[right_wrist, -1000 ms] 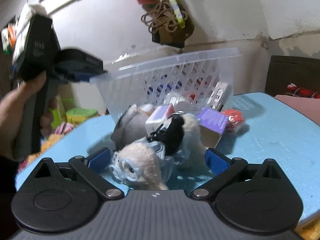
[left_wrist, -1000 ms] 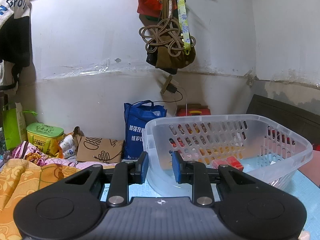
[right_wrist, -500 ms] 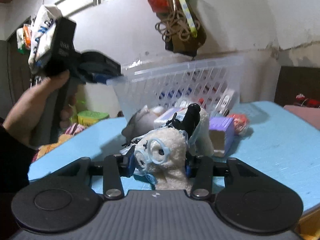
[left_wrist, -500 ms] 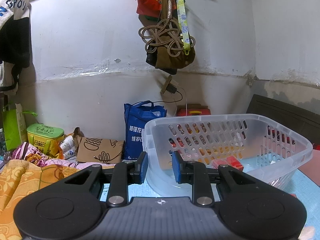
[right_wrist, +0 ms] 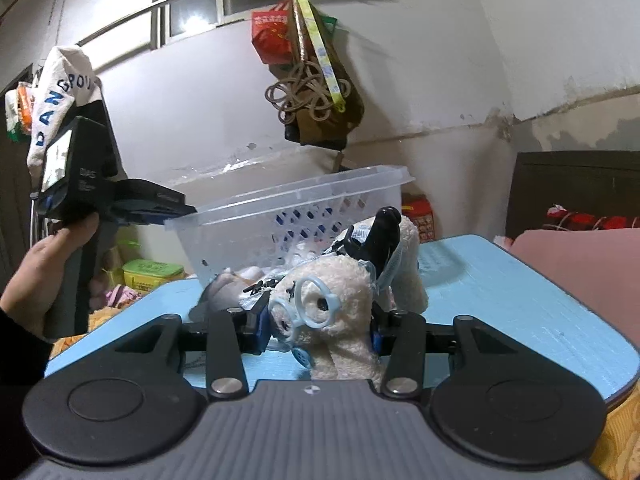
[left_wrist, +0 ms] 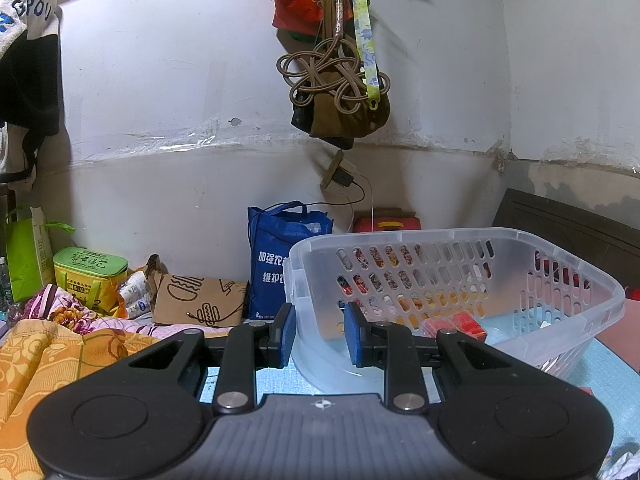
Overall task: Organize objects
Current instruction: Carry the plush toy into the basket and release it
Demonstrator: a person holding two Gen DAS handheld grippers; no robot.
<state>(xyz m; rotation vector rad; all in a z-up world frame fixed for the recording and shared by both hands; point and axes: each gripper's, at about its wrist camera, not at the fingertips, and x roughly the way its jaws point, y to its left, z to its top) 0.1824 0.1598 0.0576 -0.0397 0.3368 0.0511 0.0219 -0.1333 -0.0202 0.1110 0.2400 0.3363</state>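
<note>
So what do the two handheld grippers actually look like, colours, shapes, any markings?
Both match: the left gripper and right gripper have black linkage arms with silver pivot screws, blue pads, round black discs and a ribbed grey body. The left one's handle carries a black box with a white label.

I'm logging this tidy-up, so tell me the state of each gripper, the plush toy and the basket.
left gripper: shut on the basket's rim.
right gripper: shut on the plush toy.
plush toy: clamped between the pads, outside the basket.
basket: tilted, small items inside.
</note>
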